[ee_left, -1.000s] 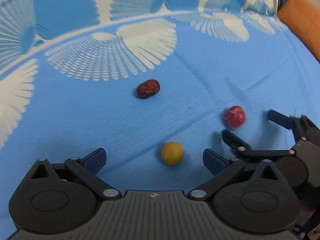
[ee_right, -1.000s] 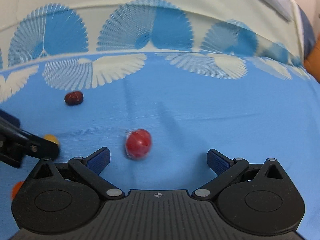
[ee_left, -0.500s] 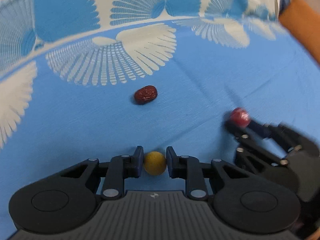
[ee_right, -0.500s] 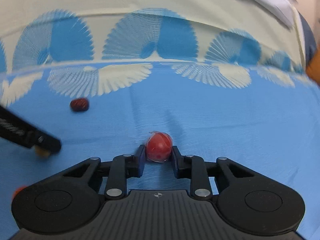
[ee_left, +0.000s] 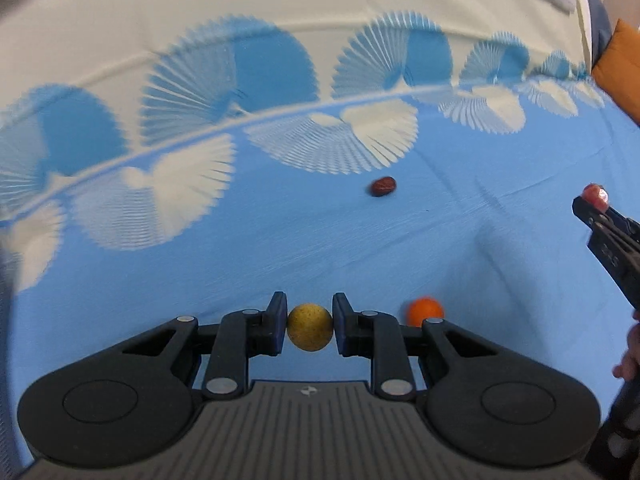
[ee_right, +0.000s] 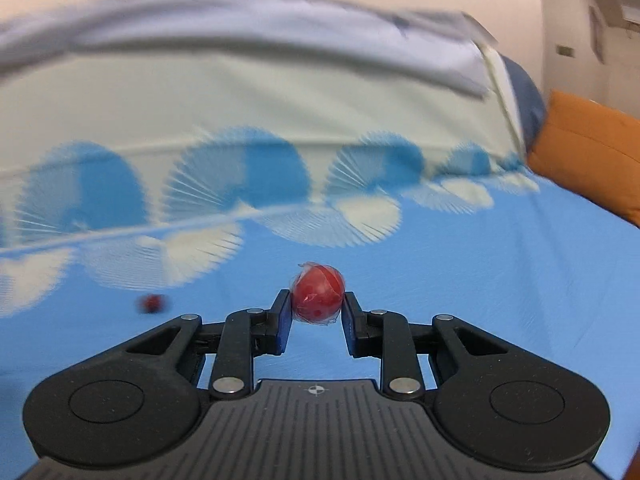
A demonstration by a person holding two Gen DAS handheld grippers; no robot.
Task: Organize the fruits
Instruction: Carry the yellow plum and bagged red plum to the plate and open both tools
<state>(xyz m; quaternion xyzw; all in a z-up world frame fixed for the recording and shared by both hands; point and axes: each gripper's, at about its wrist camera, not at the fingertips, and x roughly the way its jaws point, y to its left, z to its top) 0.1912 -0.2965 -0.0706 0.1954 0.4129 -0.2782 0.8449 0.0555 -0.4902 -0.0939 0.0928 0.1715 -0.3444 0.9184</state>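
Blue cloth printed with pale fan shapes [ee_left: 460, 248] is spread over the whole work surface, and a cream band with blue fans is seen beyond it. At the right edge the cloth is bordered by an orange cushion [ee_right: 588, 152]; a folded pale grey-white fabric [ee_right: 280, 28] is laid along the far edge in the right wrist view. Wide bare stretches of cloth are left open in the middle and to the left.

A small round yellow speckled fruit [ee_left: 309, 327] is clamped between the blue pads of the left gripper [ee_left: 309, 326], whose jaws are drawn in tight on both sides of it. Just to the right, behind the gripper's linkage, a small round orange fruit [ee_left: 425, 311] is partly hidden. Farther out, a dark red wrinkled oval fruit [ee_left: 383, 186] is lying alone on the cloth, well apart from both; it is also seen, blurred, in the right wrist view [ee_right: 151, 304].

A round red fruit wrapped in clear film [ee_right: 318, 294] is pinched at the tips of the right gripper [ee_right: 316, 312], closed on it. The same gripper [ee_left: 592, 208] is seen at the right edge of the left wrist view, with the red fruit [ee_left: 596, 196] at its tip.

Faint markings on that gripper's side cannot be read.
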